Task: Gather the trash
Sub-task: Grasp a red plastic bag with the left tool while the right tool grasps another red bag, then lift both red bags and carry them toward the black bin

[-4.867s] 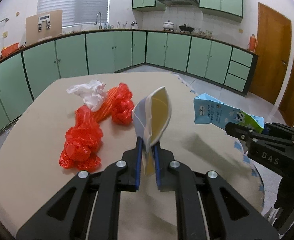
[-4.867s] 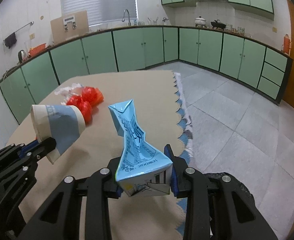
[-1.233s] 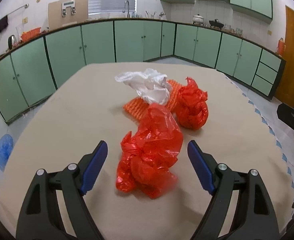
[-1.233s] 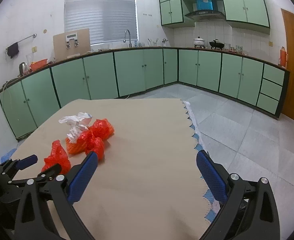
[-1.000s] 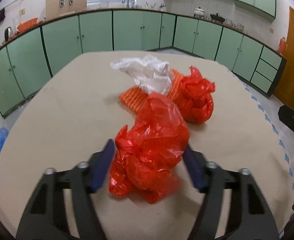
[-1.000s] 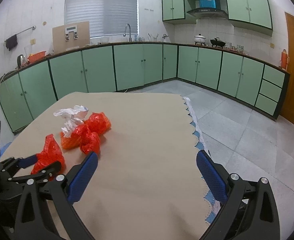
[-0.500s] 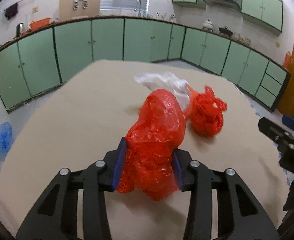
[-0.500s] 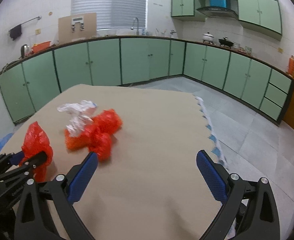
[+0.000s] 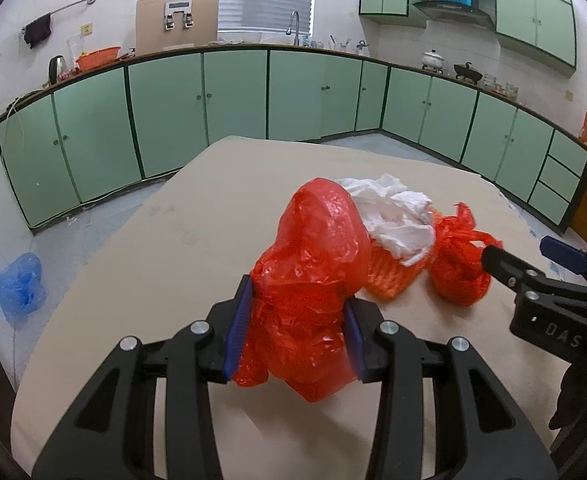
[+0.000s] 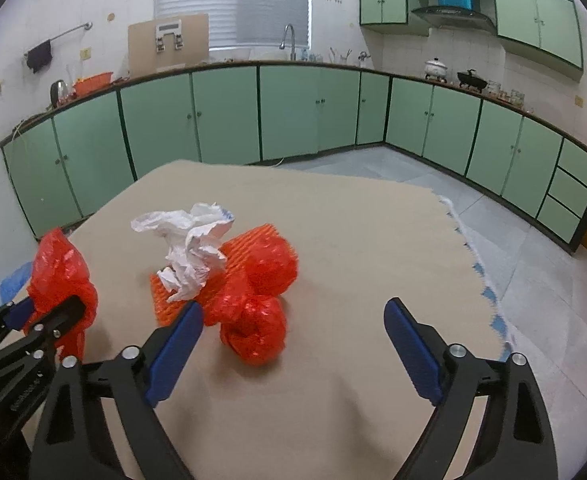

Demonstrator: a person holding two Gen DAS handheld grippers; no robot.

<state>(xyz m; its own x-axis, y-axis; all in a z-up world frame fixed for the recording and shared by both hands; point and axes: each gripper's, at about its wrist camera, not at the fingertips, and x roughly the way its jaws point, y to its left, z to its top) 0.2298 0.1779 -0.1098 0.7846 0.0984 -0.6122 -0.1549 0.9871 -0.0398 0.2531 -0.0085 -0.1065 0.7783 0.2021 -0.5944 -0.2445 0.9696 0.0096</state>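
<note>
Green kitchen cabinets ring a tan cloth-covered table w/ the trash pile on it. Going L to R in the right wrist view: at 9 o'clock the left gripper is clenched on a crumpled red plastic bag, pads pressed into both sides, bag apparently lifted clear of the cloth, though the contact underneath is hard to read from here. Toward centre, a white crumpled plastic wrapper sits on top of an orange ribbed mesh sleeve. Touching that, at 12 o'clock from the right gripper, lies a second red plastic bag, knotted and lumpy. Right gripper's jaws stand wide, have just been closing a bit, nothing pressed btwn them yet; the bag's lower lump lies just inside the left pad.

Risks: the right's left finger is near the mesh, so closing could snag mesh + wrapper along w/ the bag, or nudge the pile. Thin film may slip if only a loose fold is caught. The held bag's tail hangs low, so it could drag.
</note>
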